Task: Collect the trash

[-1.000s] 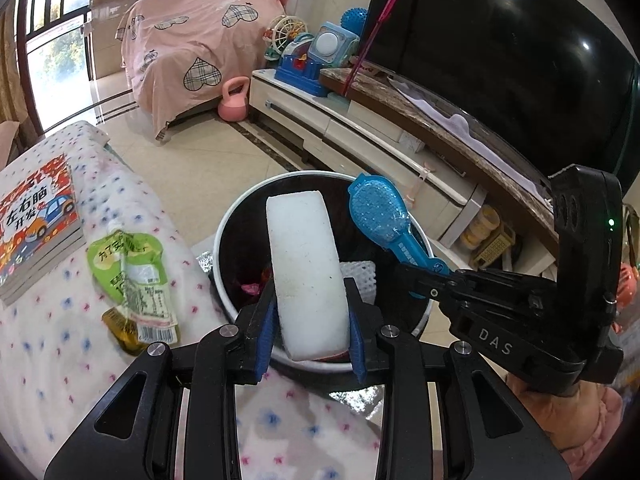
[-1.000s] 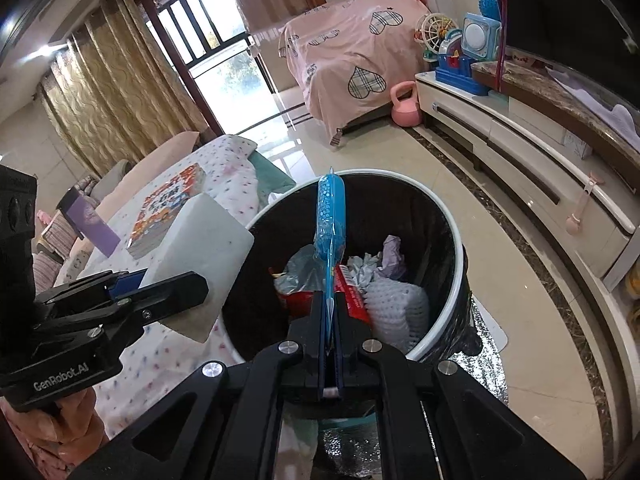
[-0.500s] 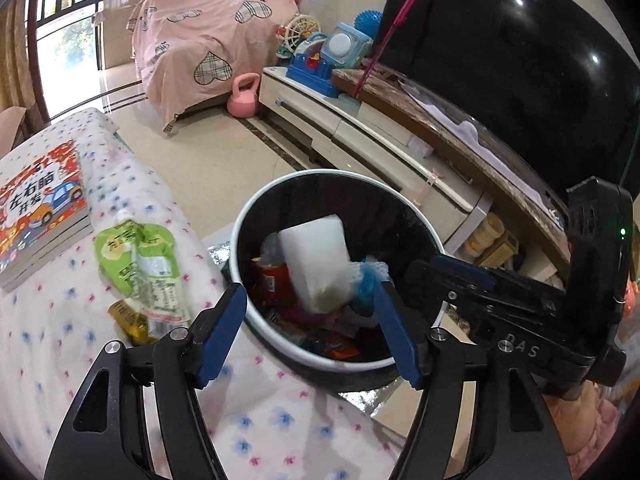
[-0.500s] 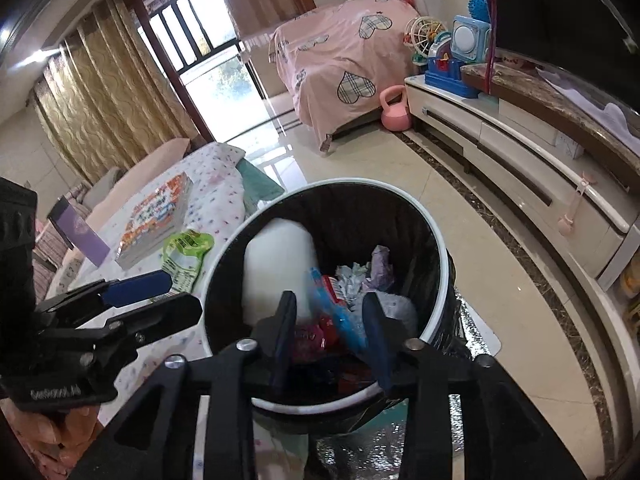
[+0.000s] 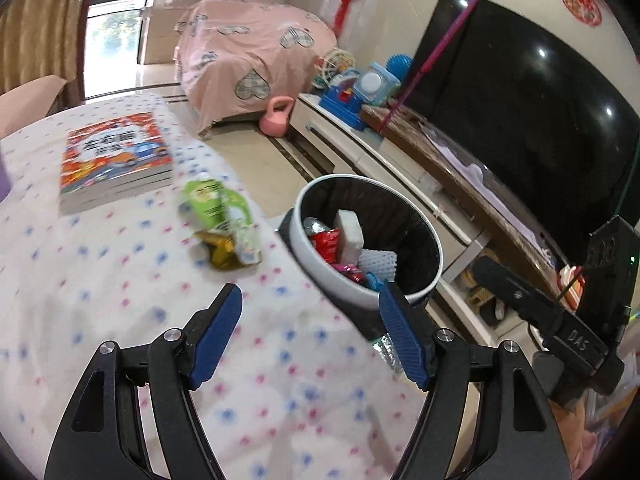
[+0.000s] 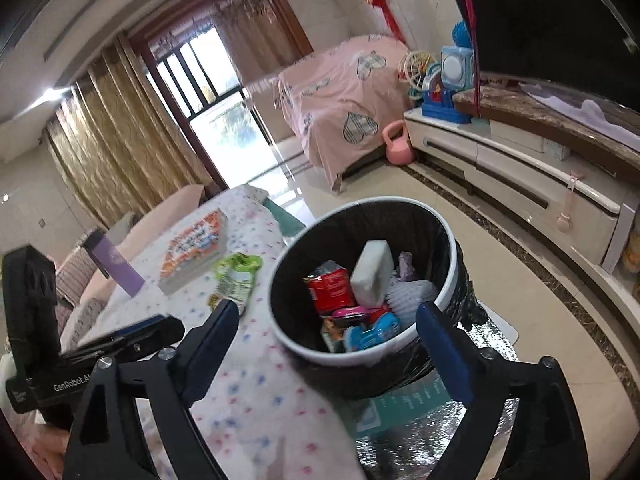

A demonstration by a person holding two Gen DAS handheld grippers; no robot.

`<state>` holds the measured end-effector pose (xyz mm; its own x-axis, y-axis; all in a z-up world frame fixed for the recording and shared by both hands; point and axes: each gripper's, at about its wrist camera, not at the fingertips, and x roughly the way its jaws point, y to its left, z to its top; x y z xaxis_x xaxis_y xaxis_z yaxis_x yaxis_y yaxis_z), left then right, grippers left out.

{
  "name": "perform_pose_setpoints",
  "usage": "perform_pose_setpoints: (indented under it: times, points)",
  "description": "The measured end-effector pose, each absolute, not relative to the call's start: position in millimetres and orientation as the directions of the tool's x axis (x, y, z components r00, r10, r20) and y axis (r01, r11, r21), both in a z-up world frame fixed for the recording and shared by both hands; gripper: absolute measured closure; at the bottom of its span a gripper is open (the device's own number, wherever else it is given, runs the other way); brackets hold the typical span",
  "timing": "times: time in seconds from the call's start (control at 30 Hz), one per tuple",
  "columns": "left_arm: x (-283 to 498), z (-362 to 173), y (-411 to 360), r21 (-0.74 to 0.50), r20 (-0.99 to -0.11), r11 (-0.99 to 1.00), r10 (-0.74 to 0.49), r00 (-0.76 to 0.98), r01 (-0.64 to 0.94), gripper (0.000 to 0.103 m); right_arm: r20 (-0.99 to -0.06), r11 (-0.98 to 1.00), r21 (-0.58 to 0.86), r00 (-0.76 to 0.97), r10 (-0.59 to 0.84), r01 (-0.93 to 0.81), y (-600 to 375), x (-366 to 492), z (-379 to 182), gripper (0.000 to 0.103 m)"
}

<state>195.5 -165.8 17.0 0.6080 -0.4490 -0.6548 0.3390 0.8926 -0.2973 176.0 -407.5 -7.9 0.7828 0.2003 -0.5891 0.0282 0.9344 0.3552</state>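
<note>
A white-rimmed trash bin (image 5: 434, 248) (image 6: 448, 240) with a black liner stands beside the table. In it lie a white sponge block (image 5: 349, 234) (image 6: 372, 272), a blue brush (image 6: 372, 334), a red wrapper (image 6: 331, 286) and other trash. A green snack packet (image 5: 214, 200) (image 6: 236, 276) over a yellow wrapper (image 5: 222, 250) lies on the dotted tablecloth near the bin. My left gripper (image 5: 310, 320) is open and empty above the cloth. My right gripper (image 6: 326, 332) is open and empty above the bin's near rim.
A stack of colourful books (image 5: 114, 160) (image 6: 196, 248) lies further back on the table. A purple box (image 6: 114, 266) stands at its far end. A TV cabinet (image 6: 520, 176) with toys runs along the right wall. A silver mat (image 6: 424, 432) lies under the bin.
Both grippers opened: the white sponge and the blue brush dropped into the bin. Both grippers have since pulled back and up, the left one swinging left over the table.
</note>
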Motion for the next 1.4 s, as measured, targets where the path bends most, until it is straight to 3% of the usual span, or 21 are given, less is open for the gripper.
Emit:
perform_pose_setpoints:
  times: [0.43,0.53,0.63,0.8,0.97,1.4]
  points:
    - [116,26,-104,-0.266,-0.561,0.924,-0.379,0.736,0.274,0.021,-0.470,0.950,0.312,0.871,0.142,0.013,-348,103,9,0.000]
    - [96,36,-92,-0.247,-0.506,0.933,-0.354,0.787,0.261,0.014,-0.445,0.968,0.250,0.887,0.127,-0.014,-331,92,19,0.000]
    - [72,43,-82,-0.217,-0.441,0.948,-0.310,0.842,0.235,0.001,-0.400,0.981,0.194,0.910,0.105,-0.027,-318,80,32,0.000]
    - [46,37,-73,-0.152,-0.369,0.976,-0.205,0.907,0.158,0.000,-0.283,0.994,0.106,0.958,0.039,-0.009,-297,54,38,0.000]
    - [38,22,-65,-0.115,-0.361,0.988,-0.139,0.922,0.104,0.000,-0.257,0.998,0.062,0.966,0.028,-0.012,-281,45,19,0.000]
    - [32,5,-58,-0.066,-0.378,0.997,-0.057,0.924,0.035,0.000,-0.294,0.998,0.058,0.955,0.030,-0.014,-273,43,-3,0.000]
